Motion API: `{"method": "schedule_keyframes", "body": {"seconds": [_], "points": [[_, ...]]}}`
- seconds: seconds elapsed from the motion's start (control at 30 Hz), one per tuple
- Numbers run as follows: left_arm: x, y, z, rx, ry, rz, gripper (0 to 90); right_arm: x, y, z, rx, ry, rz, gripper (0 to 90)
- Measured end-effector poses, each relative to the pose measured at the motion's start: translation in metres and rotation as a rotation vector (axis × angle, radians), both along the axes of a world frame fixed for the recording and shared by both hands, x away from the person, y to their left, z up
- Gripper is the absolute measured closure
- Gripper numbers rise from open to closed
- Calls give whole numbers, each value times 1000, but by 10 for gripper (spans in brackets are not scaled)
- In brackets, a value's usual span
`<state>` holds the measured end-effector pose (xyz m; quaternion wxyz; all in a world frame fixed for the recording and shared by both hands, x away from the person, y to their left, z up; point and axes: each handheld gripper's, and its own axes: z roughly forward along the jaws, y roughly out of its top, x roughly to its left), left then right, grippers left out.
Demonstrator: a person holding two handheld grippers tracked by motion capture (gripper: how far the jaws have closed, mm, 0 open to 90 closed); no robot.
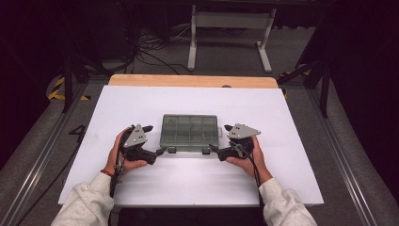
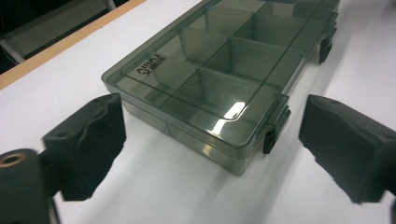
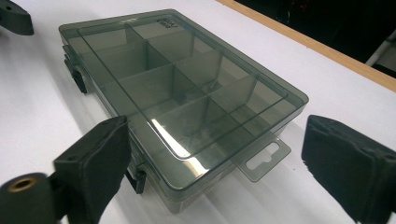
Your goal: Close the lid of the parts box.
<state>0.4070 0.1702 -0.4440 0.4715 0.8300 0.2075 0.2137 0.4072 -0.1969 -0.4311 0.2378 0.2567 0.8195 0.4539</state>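
A smoky see-through compartment box (image 1: 190,132) lies flat on the white table with its lid down and two dark latches on its near side. My left gripper (image 1: 154,140) is at the box's left near corner, jaws spread apart and open, with that corner and a latch (image 2: 275,126) just ahead of them (image 2: 212,135). My right gripper (image 1: 220,138) is at the right near corner, also open (image 3: 219,149), its pads either side of the corner and not touching the box (image 3: 177,79). A clear hang tab (image 3: 264,158) sticks out of the box's end.
The white table top (image 1: 141,103) has a wooden strip (image 1: 188,81) along its far edge. Behind it on the floor stand a white frame (image 1: 230,33) and loose cables (image 1: 150,47). A jaw of the left gripper (image 3: 16,18) shows beyond the box in the right gripper view.
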Motion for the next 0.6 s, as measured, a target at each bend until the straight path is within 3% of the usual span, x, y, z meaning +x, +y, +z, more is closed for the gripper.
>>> {"method": "schedule_keyframes", "body": {"seconds": [0.6], "points": [[-11, 10, 4, -62, -49, 19, 57, -7, -2, 6, 4, -61, -31, 71]]}}
